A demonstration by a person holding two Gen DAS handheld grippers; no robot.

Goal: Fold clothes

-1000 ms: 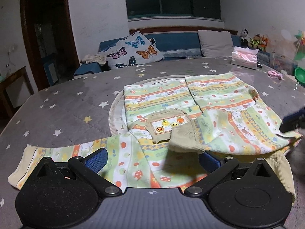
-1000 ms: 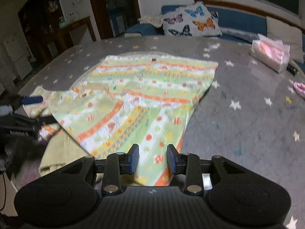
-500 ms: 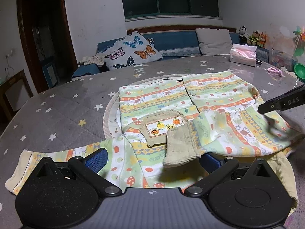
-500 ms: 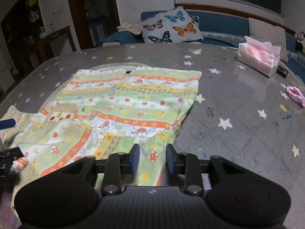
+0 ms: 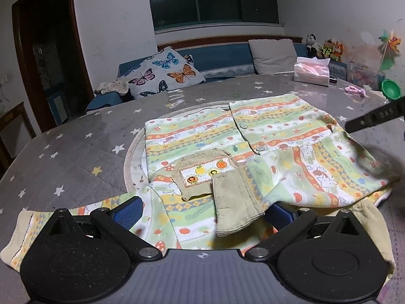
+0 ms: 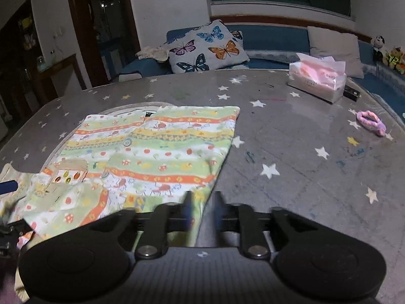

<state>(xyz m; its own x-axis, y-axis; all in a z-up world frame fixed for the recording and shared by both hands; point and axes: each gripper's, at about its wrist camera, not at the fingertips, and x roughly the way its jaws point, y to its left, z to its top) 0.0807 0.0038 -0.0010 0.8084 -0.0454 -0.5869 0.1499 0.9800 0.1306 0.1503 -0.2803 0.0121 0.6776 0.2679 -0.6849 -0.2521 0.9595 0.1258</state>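
A child's striped green, orange and yellow jacket (image 5: 227, 147) lies on the grey star-patterned table (image 5: 76, 152), with a khaki pocket patch (image 5: 202, 172) and a khaki cuff (image 5: 235, 207) folded onto it. Its left sleeve (image 5: 83, 210) stretches out flat. My left gripper (image 5: 202, 210) is open, low over the jacket's near hem. The jacket also shows in the right wrist view (image 6: 162, 152). My right gripper (image 6: 202, 210) is blurred and partly open at the jacket's right edge; cloth lies between its fingers.
A tissue box (image 6: 319, 81) and a pink hair tie (image 6: 370, 121) lie on the table's far right. A green bowl (image 5: 391, 90) sits at the right edge. A sofa with a butterfly pillow (image 5: 164, 73) stands behind the table.
My right gripper has swung right and back along the jacket's right edge, and the right sleeve now lies folded over the body. Both cameras have risen. The left gripper stayed open.
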